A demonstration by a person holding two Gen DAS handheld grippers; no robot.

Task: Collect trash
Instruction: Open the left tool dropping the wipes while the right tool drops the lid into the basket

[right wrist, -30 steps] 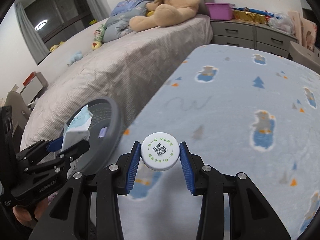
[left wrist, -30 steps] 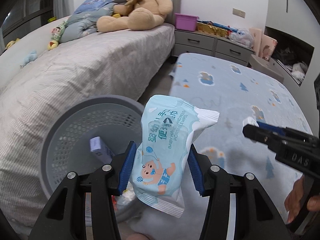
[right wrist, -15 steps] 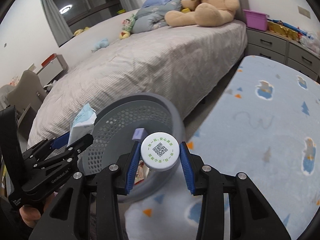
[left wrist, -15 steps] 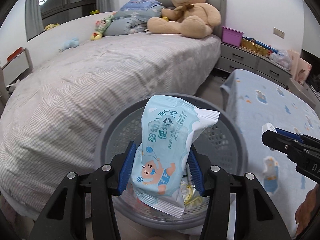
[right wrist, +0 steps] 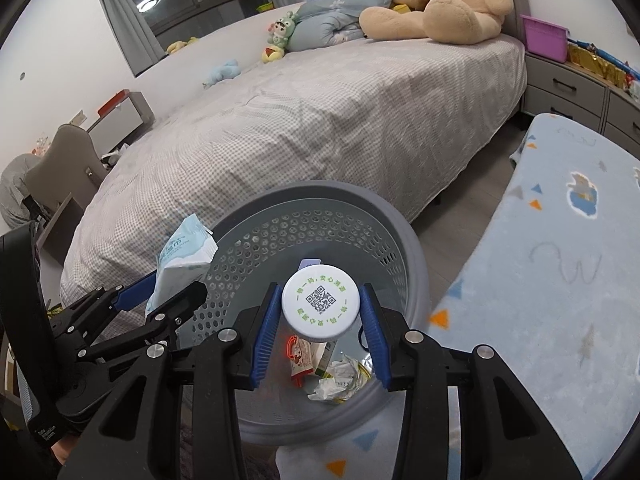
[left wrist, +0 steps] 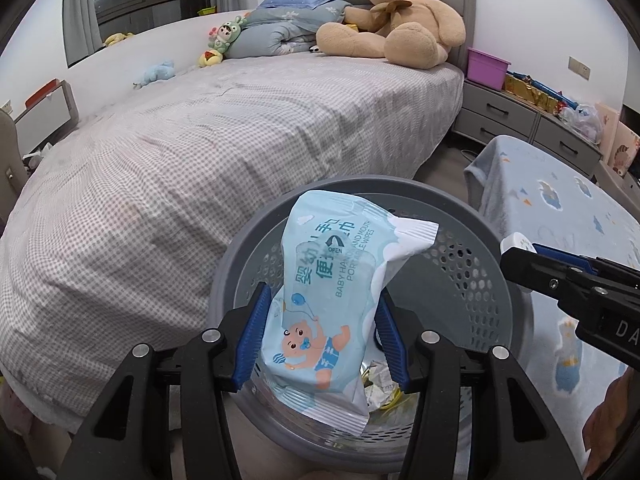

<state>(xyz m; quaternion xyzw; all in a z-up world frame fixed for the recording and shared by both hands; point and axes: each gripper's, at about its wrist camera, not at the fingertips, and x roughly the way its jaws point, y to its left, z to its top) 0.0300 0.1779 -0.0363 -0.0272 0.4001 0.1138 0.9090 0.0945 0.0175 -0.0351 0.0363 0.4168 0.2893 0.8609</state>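
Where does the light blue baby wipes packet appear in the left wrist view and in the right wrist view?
Left wrist view: the light blue baby wipes packet is at lower centre, clamped in the left hand-held gripper, over the basket.
Right wrist view: it is at the left, seen edge-on, beside the basket's rim.
Shared landmark: the grey perforated plastic basket, which both views look down into.

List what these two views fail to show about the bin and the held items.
- Bin floor, left wrist view: mostly covered by the wipes pack.
- White-capped container, right wrist view: only the cap shows; its body is hidden.
- Trash, right wrist view: too crumpled to identify.
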